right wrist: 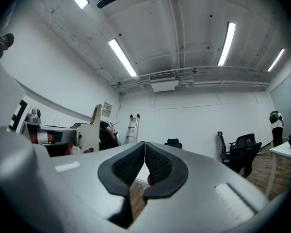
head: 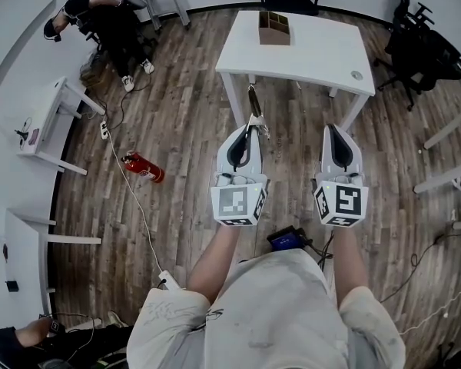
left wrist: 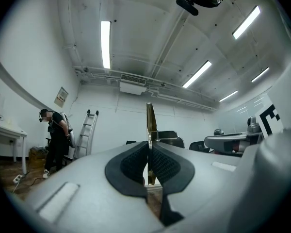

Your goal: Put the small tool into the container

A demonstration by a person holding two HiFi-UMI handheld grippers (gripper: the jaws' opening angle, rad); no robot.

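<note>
Since the container (head: 274,28) is sitting on the white table (head: 323,56), toward its far left part, and the small tool (head: 253,102) is hanging over the floor just short of the table's near edge, I'm reading this as the carry-over step, with nothing dropped in yet.

The left gripper (head: 250,127) is clamping the tool edge-on between its pads, with the thin brass-looking blade sticking out past the tips (really obvious in the left gripper view). The right gripper (head: 334,129) is sitting closed with nothing in it, also short of the table's near edge.

Next move, I'm guessing: getting the tool above the table, lining it up over one compartment of the container, then letting the jaws part. It's a slim piece, so tipping it downward first is probably helping it land inside instead of bouncing off a divider.

Counting: one tool, one container, two grippers, and one red fire extinguisher (head: 144,167) lying on the floor well left of the table.
</note>
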